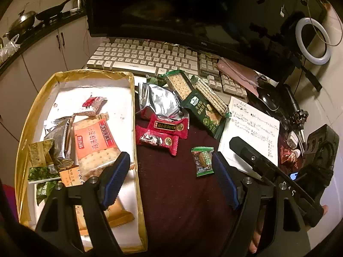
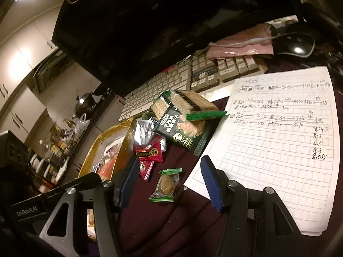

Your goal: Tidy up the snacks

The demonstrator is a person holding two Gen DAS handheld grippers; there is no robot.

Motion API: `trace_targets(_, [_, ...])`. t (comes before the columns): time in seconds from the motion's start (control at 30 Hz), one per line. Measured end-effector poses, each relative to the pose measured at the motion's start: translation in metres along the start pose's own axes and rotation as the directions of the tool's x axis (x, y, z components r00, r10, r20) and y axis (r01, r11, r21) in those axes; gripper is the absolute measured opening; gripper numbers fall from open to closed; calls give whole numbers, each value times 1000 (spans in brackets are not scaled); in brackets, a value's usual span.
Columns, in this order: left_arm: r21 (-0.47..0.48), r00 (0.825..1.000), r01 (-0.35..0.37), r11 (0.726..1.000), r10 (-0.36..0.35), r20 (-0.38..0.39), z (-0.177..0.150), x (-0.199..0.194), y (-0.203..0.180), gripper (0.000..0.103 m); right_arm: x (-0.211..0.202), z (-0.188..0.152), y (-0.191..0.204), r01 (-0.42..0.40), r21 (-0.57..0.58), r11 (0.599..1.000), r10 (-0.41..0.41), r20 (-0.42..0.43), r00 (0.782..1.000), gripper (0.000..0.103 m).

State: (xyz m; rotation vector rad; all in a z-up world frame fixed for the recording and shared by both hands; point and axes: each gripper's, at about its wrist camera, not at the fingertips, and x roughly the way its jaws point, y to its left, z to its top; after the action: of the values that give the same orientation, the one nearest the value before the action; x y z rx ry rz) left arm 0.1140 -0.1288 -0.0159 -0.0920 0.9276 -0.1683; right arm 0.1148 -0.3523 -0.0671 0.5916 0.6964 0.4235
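Observation:
A gold-rimmed tray [image 1: 32,115] on the left holds several snack packets, among them an orange cracker pack [image 1: 94,141]. Loose on the dark red cloth lie a silver packet [image 1: 160,100], two red packets [image 1: 169,124], green cracker packs [image 1: 199,102] and a small green-wrapped sweet [image 1: 202,160]. My left gripper [image 1: 169,160] hovers open over the tray's right wall and the cloth, holding nothing. My right gripper [image 2: 169,162] is open too; the green sweet [image 2: 166,185] lies on the cloth between its fingers, untouched. The green cracker packs [image 2: 182,115] and the red packets [image 2: 150,152] lie beyond it.
A keyboard [image 1: 150,55] and a dark monitor [image 1: 171,6] stand behind the snacks. A handwritten lined sheet [image 2: 278,139] lies to the right, with a pink pouch [image 2: 240,45] and a mouse [image 2: 295,45] behind it. A ring light [image 1: 313,40] stands far right.

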Motion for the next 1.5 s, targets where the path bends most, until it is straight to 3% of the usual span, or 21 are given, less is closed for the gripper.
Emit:
trace_targets(0.17, [-23, 1000, -6, 1000, 6, 12, 2, -3, 8, 79, 7, 14, 5, 25, -3, 1000, -25, -57, 998, 59])
trace_targets(0.33, [-49, 1000, 14, 999, -13, 22, 3, -7, 15, 79, 19, 69, 27, 103, -58, 993, -107, -59, 993, 59])
trace_targets(0.43, [-55, 999, 29, 998, -27, 36, 2, -13, 17, 79, 46, 96, 23, 187, -64, 980, -192, -84, 978, 59])
trace_targets(0.53, [-43, 999, 26, 999, -25, 34, 2, -15, 18, 79, 80, 107, 2, 248, -34, 968, -250, -162, 955, 59])
trace_targets(0.7, [-48, 999, 30, 998, -28, 40, 4, -16, 18, 79, 101, 98, -16, 198, 16, 980, -189, -226, 956, 61])
trace_targets(1.0, [-36, 999, 33, 999, -33, 21, 7, -13, 9, 79, 85, 87, -9, 145, 18, 989, -136, -240, 961, 47])
trace_targets(1.13, [-35, 999, 45, 998, -45, -2, 14, -5, 5, 79, 53, 75, -16, 109, 63, 992, -96, -188, 977, 46])
trace_targets(1.27, [-56, 995, 75, 996, -79, -68, 25, 20, -5, 79, 11, 60, -31, 86, 136, 987, -80, -48, 996, 46])
trace_targets(1.4, [-98, 984, 79, 992, -93, -151, 39, 64, -22, 79, -6, 48, -38, 110, 165, 980, -121, 60, 991, 46])
trace_targets(1.5, [-128, 983, 68, 989, -89, -164, 48, 91, -30, 73, -5, 44, -39, 124, 158, 980, -141, 102, 985, 46])
